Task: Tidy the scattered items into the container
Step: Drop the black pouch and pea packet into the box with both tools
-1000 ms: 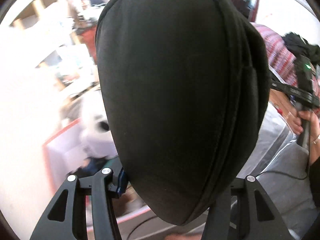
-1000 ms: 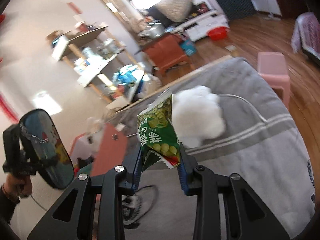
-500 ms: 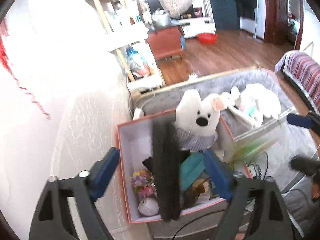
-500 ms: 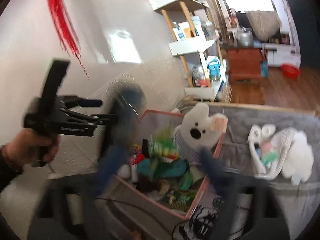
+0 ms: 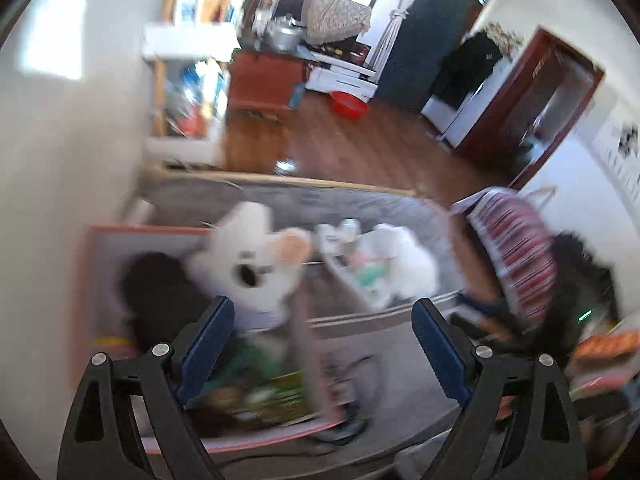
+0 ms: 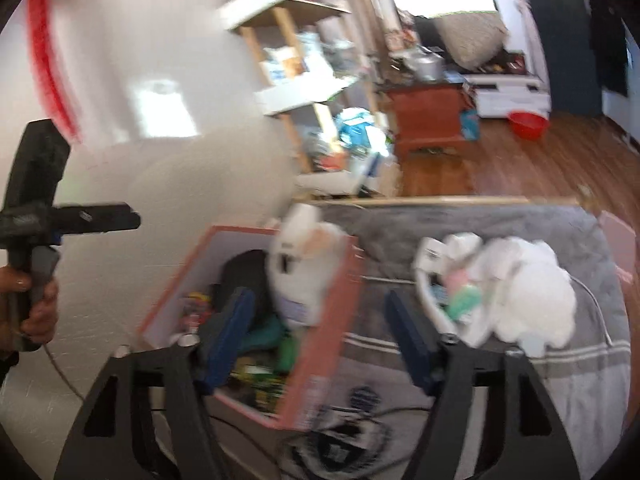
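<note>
Pink-rimmed cardboard box (image 6: 320, 364) on the grey blanket (image 6: 560, 412), already crowded with a white plush bear (image 6: 304, 272). Left gripper (image 5: 320, 344) spread wide and empty; right gripper (image 6: 320, 336) empty, jaws closing. Next, best aimed at the white fluffy toy (image 6: 532, 292) just beside the box, gripped deep.

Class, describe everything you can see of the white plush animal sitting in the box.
The white plush animal sits upright in the pink-rimmed box, at its far end, head above the rim. It looks soft and furry, with a dark nose, a pinkish inner ear and a pale striped garment on its body. It leans against the box's wall beside a black item, with green packets in front. Neither gripper touches it. Motion blur hides finer detail.
</note>
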